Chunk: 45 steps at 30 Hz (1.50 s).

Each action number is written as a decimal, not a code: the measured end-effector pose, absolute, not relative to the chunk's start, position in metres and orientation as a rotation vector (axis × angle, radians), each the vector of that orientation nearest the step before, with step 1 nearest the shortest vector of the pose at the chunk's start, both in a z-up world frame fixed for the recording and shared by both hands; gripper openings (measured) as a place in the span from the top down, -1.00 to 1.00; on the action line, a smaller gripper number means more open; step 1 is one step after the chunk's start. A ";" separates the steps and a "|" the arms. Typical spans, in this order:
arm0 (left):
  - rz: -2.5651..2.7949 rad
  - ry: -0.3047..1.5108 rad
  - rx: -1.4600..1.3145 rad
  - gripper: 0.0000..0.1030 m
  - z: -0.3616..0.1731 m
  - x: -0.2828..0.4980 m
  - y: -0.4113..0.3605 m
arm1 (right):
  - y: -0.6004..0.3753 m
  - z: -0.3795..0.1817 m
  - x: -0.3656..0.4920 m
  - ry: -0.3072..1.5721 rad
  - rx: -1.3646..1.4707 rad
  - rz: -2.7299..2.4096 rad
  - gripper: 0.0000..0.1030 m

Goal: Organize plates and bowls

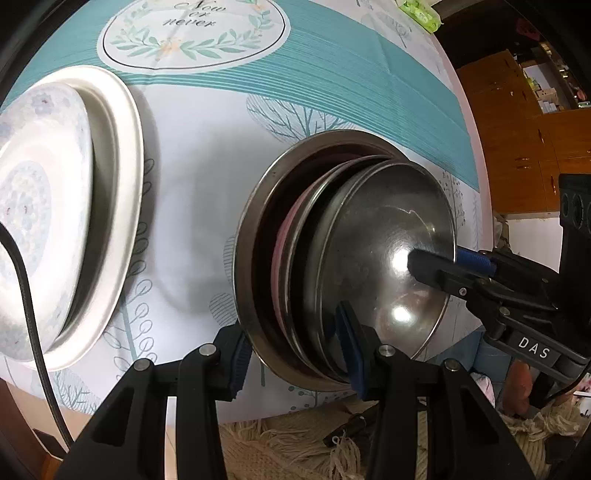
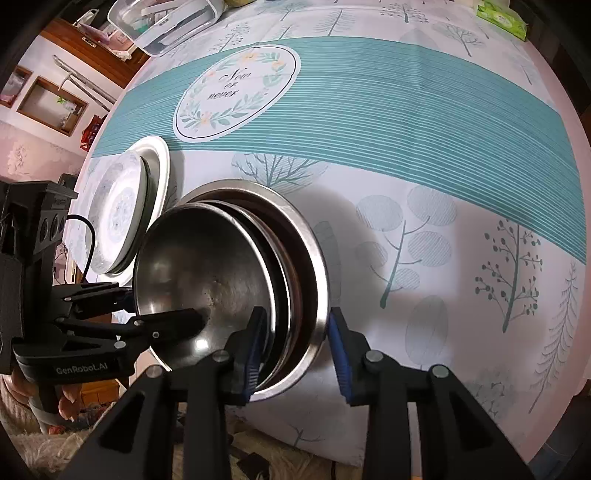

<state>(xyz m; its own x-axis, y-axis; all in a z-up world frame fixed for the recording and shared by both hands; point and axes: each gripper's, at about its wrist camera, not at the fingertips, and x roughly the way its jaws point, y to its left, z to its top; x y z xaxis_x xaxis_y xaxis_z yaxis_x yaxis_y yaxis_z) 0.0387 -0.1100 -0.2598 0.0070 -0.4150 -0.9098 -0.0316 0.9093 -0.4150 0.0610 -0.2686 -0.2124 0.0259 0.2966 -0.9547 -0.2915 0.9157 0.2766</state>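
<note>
A nest of steel bowls (image 1: 373, 254) (image 2: 221, 273) sits on the table near its front edge, with a pink dish (image 1: 286, 236) tucked between them. My left gripper (image 1: 291, 347) is open, its fingers straddling the near rim of the stack. My right gripper (image 2: 297, 350) is open too, its fingers either side of the outer bowl's rim (image 2: 321, 295). Each gripper shows in the other's view, the right gripper (image 1: 439, 264) and the left gripper (image 2: 162, 306), with one finger inside the top bowl. A floral plate (image 1: 33, 206) (image 2: 118, 210) rests in a white plate (image 1: 122, 192) (image 2: 159, 173) to the left.
The round table (image 2: 406, 110) has a teal and white printed cloth. A clear plastic box (image 2: 166, 22) stands at the far left, a green packet (image 2: 502, 14) at the far right. A fringed rug (image 1: 288, 443) lies below the table edge. Wooden cabinets (image 1: 517, 140) stand beyond.
</note>
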 end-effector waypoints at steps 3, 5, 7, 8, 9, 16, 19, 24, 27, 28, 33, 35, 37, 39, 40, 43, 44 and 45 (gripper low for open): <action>-0.304 1.532 -0.351 0.19 -0.254 0.035 -0.108 | -0.268 -0.210 0.061 1.474 0.006 0.458 0.36; -0.295 1.526 -0.344 0.19 -0.251 0.033 -0.107 | -0.267 -0.208 0.060 1.471 0.009 0.463 0.37; -0.284 1.519 -0.334 0.19 -0.246 0.029 -0.105 | -0.265 -0.205 0.060 1.467 0.014 0.476 0.37; -0.275 1.514 -0.325 0.18 -0.243 0.027 -0.103 | -0.264 -0.203 0.061 1.465 0.015 0.482 0.37; -0.268 1.507 -0.321 0.18 -0.240 0.024 -0.101 | -0.262 -0.201 0.061 1.462 0.015 0.492 0.37; -0.197 1.467 -0.332 0.18 -0.215 0.009 -0.079 | -0.236 -0.190 0.062 1.438 -0.016 0.562 0.38; -0.180 1.438 -0.340 0.18 -0.206 0.003 -0.066 | -0.221 -0.183 0.062 1.418 -0.036 0.585 0.38; -0.173 1.384 -0.344 0.18 -0.192 0.002 -0.036 | -0.190 -0.170 0.064 1.388 -0.068 0.595 0.38; -0.190 1.354 -0.339 0.18 -0.182 0.001 -0.014 | -0.170 -0.163 0.064 1.372 -0.081 0.587 0.38; -0.200 1.349 -0.328 0.18 -0.180 -0.001 0.003 | -0.163 -0.162 0.064 1.368 -0.077 0.581 0.38; -0.233 1.354 -0.284 0.18 -0.170 0.009 0.051 | -0.123 -0.158 0.063 1.367 -0.026 0.541 0.38; -0.245 1.355 -0.278 0.18 -0.171 0.016 0.066 | -0.107 -0.159 0.061 1.368 -0.025 0.526 0.38; -0.265 1.363 -0.269 0.18 -0.175 0.023 0.082 | -0.091 -0.163 0.061 1.380 -0.008 0.500 0.38; -0.288 1.378 -0.261 0.18 -0.180 0.028 0.097 | -0.079 -0.168 0.060 1.391 0.007 0.478 0.38; -0.300 1.391 -0.261 0.18 -0.185 0.032 0.105 | -0.073 -0.171 0.060 1.398 0.017 0.465 0.38; -0.325 1.420 -0.269 0.18 -0.198 0.040 0.120 | -0.058 -0.179 0.061 1.410 0.041 0.430 0.38; -0.334 1.430 -0.271 0.18 -0.201 0.041 0.124 | -0.053 -0.182 0.061 1.413 0.050 0.417 0.38; -0.345 1.440 -0.272 0.18 -0.205 0.044 0.129 | -0.049 -0.183 0.061 1.413 0.056 0.406 0.38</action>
<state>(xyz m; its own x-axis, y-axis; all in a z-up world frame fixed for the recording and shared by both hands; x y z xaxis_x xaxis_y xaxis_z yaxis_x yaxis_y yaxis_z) 0.0436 0.1289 -0.2048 0.0959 -0.3900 -0.9158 0.0673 0.9205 -0.3850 0.0613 -0.0486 -0.1835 0.1005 0.3075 -0.9462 -0.2411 0.9302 0.2767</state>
